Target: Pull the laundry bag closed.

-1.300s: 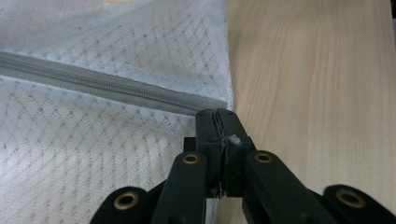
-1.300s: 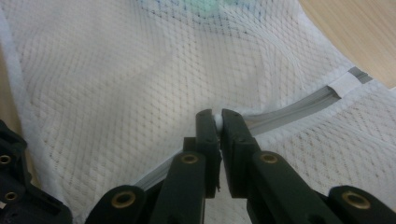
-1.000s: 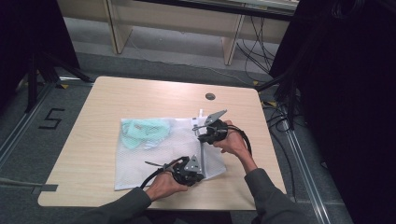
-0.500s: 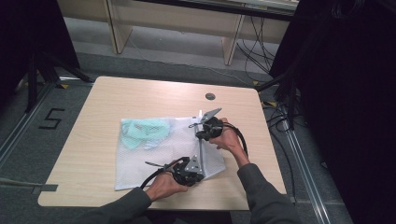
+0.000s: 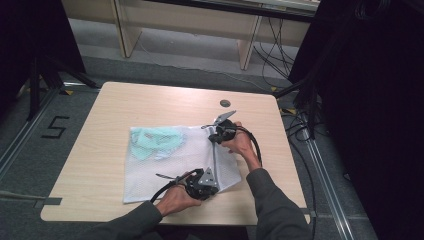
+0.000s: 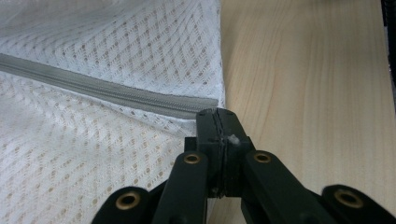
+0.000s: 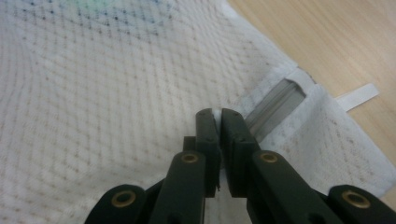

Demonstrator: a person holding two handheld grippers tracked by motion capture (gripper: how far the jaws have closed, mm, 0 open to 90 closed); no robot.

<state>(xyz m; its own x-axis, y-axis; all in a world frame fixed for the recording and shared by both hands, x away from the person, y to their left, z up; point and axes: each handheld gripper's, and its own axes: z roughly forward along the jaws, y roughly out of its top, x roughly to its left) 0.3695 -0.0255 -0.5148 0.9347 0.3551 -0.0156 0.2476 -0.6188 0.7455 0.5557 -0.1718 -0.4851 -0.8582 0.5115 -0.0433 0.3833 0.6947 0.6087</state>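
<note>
A white mesh laundry bag [image 5: 170, 160] is lying flat on the light wooden bench [image 5: 125, 105], occupying the middle of the bench top and reaching toward the near edge. A pale green item [image 5: 152, 140] is showing through the mesh at the far left part of the bag. A grey zipper [image 5: 215, 157] is running along the right portion of the bag, from the far edge toward the near edge. The left tool [image 5: 200, 184] is sitting at the near end of the zipper, close to the bag's near right corner, held by the person's left hand [image 5: 175, 199]. In the left gripper view, the left tool [image 6: 217, 122] is showing its jaws pressed together at the zipper [image 6: 107, 91] end, pinching the mesh edge of the bag [image 6: 93, 154] just beside the bare bench [image 6: 303, 84]. The right tool [image 5: 220, 132] is sitting at the far end of the zipper, held by the person's right hand [image 5: 240, 144]. In the right gripper view, the right tool [image 7: 217, 116] is showing its jaws nearly together, nipping a small white piece at the bag [image 7: 93, 102] surface, with the zipper's [image 7: 275, 105] end just beyond the jaw tips and a white tab [image 7: 357, 96] lying on the bench [image 7: 327, 32] past the bag's corner. A small dark round disc [image 5: 225, 103] is sitting on the bench beyond the bag's far right corner.
</note>
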